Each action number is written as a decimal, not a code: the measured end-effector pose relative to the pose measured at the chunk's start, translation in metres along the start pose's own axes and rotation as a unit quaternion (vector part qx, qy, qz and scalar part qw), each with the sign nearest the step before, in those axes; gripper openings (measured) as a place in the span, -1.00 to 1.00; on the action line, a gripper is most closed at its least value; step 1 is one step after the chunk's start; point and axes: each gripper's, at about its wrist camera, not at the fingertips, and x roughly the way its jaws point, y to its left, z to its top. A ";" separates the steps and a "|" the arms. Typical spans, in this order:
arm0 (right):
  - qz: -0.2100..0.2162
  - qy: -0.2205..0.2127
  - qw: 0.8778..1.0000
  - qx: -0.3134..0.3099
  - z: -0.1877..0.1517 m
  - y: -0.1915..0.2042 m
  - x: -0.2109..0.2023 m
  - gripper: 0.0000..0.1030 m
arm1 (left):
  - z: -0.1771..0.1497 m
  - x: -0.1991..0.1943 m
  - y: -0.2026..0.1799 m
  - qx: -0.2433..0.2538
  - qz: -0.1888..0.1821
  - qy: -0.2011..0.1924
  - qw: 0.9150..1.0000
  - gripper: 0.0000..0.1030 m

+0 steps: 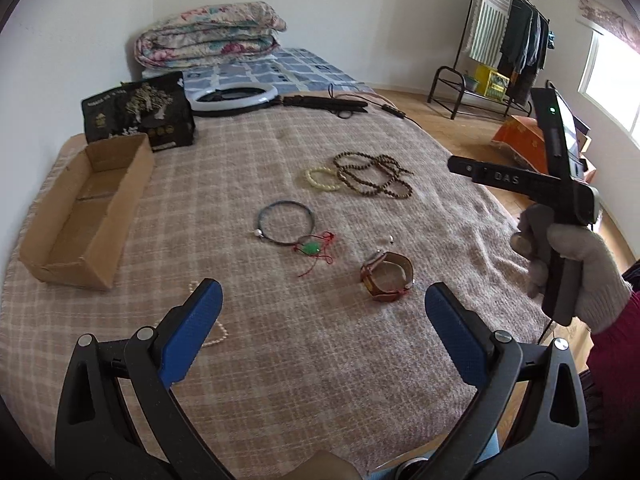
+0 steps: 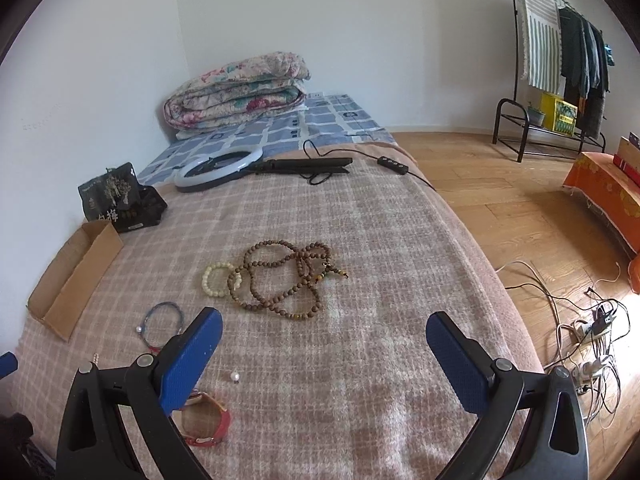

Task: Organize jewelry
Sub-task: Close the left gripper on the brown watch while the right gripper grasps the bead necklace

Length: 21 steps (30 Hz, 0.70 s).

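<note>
Left gripper: your jaws are spread, holding nothing, over the bed.
Right gripper: spread too, near the brown beads.
Box: left, open.

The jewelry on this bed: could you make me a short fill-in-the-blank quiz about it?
1. The cardboard box holds ____ jewelry so far.
2. The cream bead bracelet touches the long ____ bead strand.
3. The green pendant hangs on a ____ cord.
4. Both grippers' blue pads stand ____.

Missing words: no; brown; red; open
</note>
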 end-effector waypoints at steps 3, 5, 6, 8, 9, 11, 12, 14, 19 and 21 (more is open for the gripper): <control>0.009 0.023 1.000 -0.013 0.004 -0.002 0.032 0.99 | 0.002 0.022 -0.005 0.002 -0.008 0.018 1.000 0.88; 0.023 0.036 0.999 -0.020 0.005 0.000 0.049 0.99 | 0.003 0.031 -0.007 0.001 -0.015 0.024 1.000 0.87; 0.029 0.042 0.998 -0.024 0.006 0.002 0.057 0.99 | 0.003 0.036 -0.007 0.000 -0.019 0.026 0.999 0.87; 0.042 0.053 0.997 -0.024 0.006 0.004 0.072 0.99 | 0.003 0.044 -0.008 0.000 -0.022 0.031 0.999 0.81; 0.050 0.058 0.997 -0.021 0.007 0.004 0.080 0.99 | 0.002 0.049 -0.008 -0.001 -0.025 0.035 0.999 0.77; 0.061 0.067 0.996 -0.015 0.007 0.005 0.094 0.99 | 0.002 0.057 -0.009 -0.005 -0.031 0.045 0.998 0.64; 0.062 0.072 0.995 -0.014 0.007 0.005 0.100 0.99 | 0.002 0.062 -0.009 -0.010 -0.034 0.051 0.998 0.64; 0.062 0.079 0.995 -0.020 0.009 0.007 0.111 0.99 | 0.002 0.069 -0.008 -0.018 -0.040 0.058 0.997 0.64; 0.068 0.093 0.992 -0.050 0.010 0.018 0.128 0.99 | 0.003 0.088 -0.007 -0.029 -0.055 0.080 0.995 0.42; 0.076 0.097 0.991 -0.060 0.009 0.023 0.132 0.99 | 0.003 0.095 -0.006 -0.039 -0.066 0.090 0.993 0.40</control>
